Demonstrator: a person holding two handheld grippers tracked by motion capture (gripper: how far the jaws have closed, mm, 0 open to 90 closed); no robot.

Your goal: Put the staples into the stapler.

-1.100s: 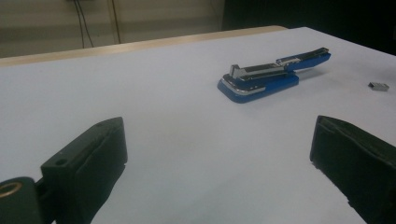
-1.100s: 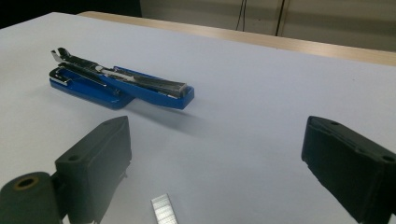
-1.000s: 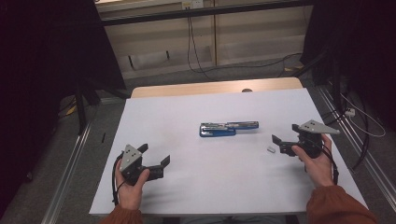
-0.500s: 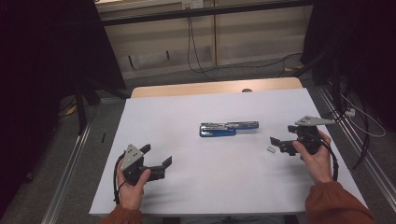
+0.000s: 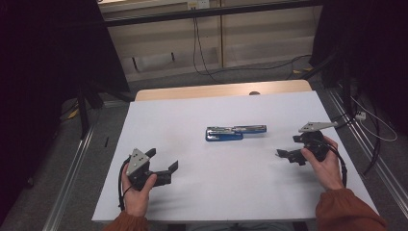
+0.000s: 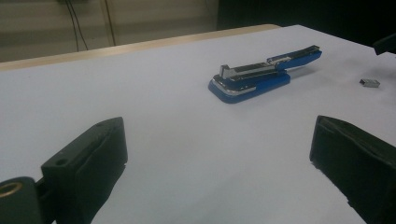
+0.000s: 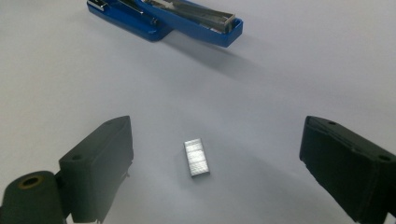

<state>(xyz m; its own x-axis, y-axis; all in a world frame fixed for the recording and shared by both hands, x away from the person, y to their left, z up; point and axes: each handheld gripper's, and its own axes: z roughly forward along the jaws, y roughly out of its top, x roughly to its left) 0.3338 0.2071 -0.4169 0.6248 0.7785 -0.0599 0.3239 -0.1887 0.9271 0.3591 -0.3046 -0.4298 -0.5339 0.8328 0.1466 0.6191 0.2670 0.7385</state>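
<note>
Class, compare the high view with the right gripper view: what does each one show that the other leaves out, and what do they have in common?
High view alone: the person's hands, the left tongs open above the table, the wooden table edge and the floor cables. Right gripper view alone: the staple strip seen close up, lying on the sheet between the open right tongs. Both share the opened blue stapler on the white sheet.

a blue stapler and a silver staple block on a white table.
</note>
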